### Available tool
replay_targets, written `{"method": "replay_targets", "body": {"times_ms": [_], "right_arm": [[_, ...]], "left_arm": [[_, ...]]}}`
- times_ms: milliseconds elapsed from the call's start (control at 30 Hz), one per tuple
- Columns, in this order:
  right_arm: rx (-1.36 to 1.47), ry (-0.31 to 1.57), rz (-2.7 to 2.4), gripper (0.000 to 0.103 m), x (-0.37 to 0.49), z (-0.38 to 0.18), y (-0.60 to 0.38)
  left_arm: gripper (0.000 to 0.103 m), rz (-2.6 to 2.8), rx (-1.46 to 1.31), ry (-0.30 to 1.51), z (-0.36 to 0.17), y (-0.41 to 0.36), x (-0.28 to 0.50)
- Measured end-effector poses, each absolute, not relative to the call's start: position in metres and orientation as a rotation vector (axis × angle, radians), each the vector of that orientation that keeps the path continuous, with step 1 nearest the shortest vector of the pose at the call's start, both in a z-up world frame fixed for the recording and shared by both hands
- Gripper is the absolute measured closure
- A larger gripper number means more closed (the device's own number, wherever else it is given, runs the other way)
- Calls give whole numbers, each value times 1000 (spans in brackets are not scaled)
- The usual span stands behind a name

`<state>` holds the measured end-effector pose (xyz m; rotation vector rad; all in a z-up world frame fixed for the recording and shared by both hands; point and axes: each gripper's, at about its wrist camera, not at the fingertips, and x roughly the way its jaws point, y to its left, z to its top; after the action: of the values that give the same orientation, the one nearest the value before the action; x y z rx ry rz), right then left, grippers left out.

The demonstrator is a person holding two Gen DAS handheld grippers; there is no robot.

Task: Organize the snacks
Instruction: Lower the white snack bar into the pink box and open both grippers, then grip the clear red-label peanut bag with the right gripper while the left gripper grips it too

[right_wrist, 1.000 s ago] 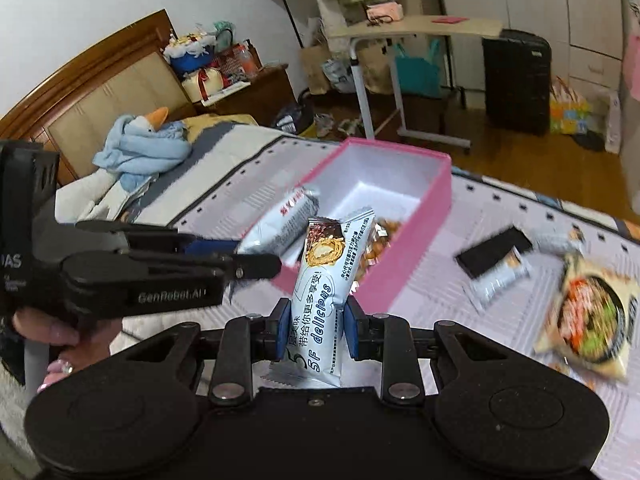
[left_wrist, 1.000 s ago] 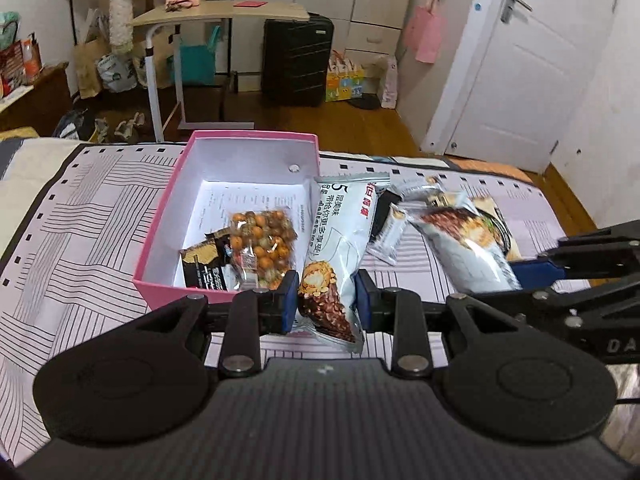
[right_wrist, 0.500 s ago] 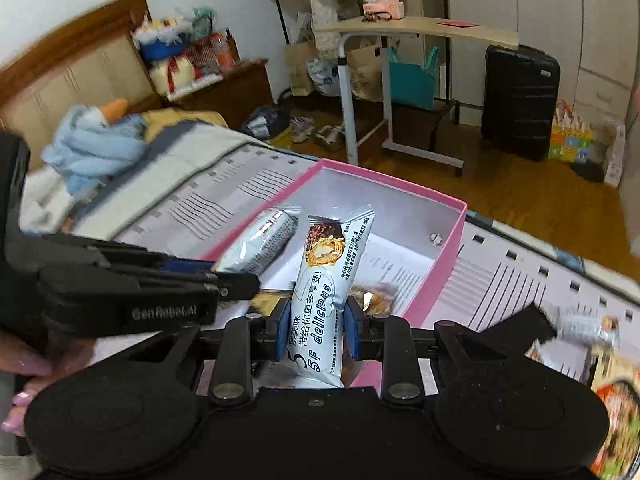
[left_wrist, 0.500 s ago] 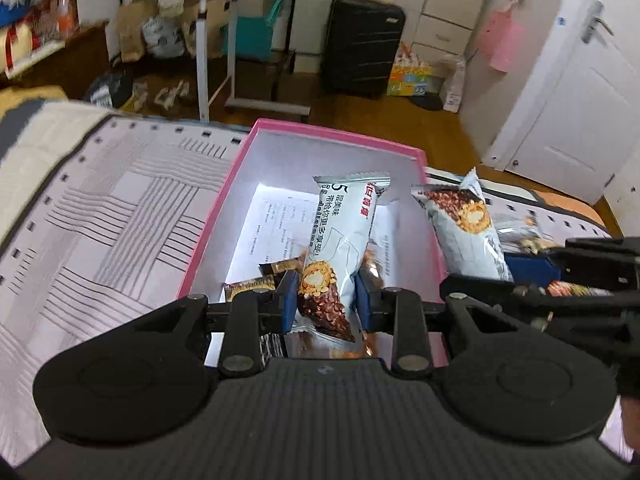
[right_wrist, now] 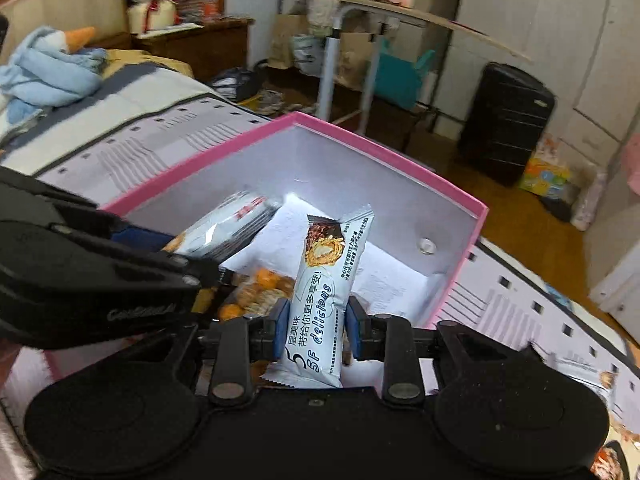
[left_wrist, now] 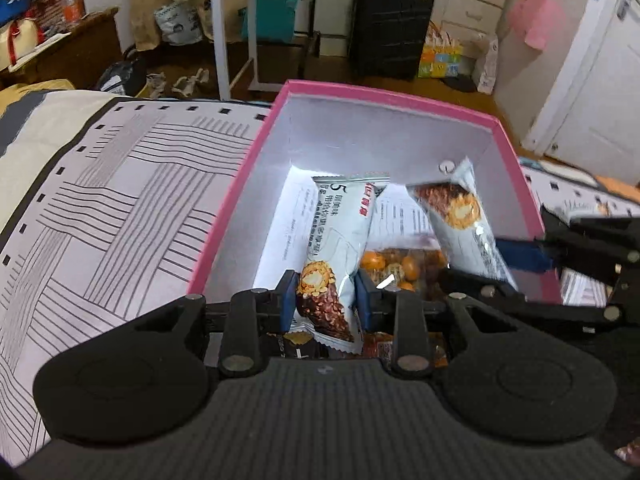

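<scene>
A pink box [left_wrist: 256, 148] with a white inside stands on the patterned bedspread; it also shows in the right wrist view [right_wrist: 384, 156]. My left gripper [left_wrist: 325, 305] is shut on a silver snack bar [left_wrist: 340, 236] and holds it over the box. My right gripper [right_wrist: 318, 326] is shut on a matching silver snack bar [right_wrist: 328, 280], also over the box; that bar shows in the left wrist view [left_wrist: 460, 220] at the right. A bag of orange nuts [left_wrist: 400, 266] and dark packets lie on a paper sheet in the box.
The bedspread [left_wrist: 100, 200] spreads left of the box. More snack packets [right_wrist: 600, 380] lie on the bed at the right. A blue plush [right_wrist: 48, 68], a side table [right_wrist: 400, 12] and a black suitcase [left_wrist: 390, 24] stand beyond the bed.
Both grippers have moved forward and down over the pink box, each still holding its snack bar. The box fills more of both views.
</scene>
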<state>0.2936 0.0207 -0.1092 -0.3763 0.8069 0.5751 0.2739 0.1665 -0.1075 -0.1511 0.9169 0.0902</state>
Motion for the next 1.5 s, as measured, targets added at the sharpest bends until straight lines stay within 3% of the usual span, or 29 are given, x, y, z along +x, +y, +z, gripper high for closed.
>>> {"method": "replay_targets", "body": {"times_ms": [133,200,533,733,1067,1200,1300,1500], "right_arm": [[-295,784,606,55,282,-90,-3],[-243,773,626,52,273,-75,-21],[-71,805,573,44,232,-2,-149],[-46,861,503,36,215,8,-212],[143,1109,358,25,222,-47,-298],[238,1186,296,24,226,-80,-323],[331,1241,230,16,230,-109,-341],[426,1357,186,14,236,-143,-350]], "left_arm": [[68,78,-195,926,-105,168,265],[57,79,-215,900,-98,169,257],[53,-29,-154,866,-37,136,207],[41,-140,-69,839,9,82,185],[27,-354,-18,822,23,-31,173],[26,-423,-30,872,0,-63,174],[26,-456,-20,899,-25,-85,172],[26,-488,-77,976,-82,-105,171]]}}
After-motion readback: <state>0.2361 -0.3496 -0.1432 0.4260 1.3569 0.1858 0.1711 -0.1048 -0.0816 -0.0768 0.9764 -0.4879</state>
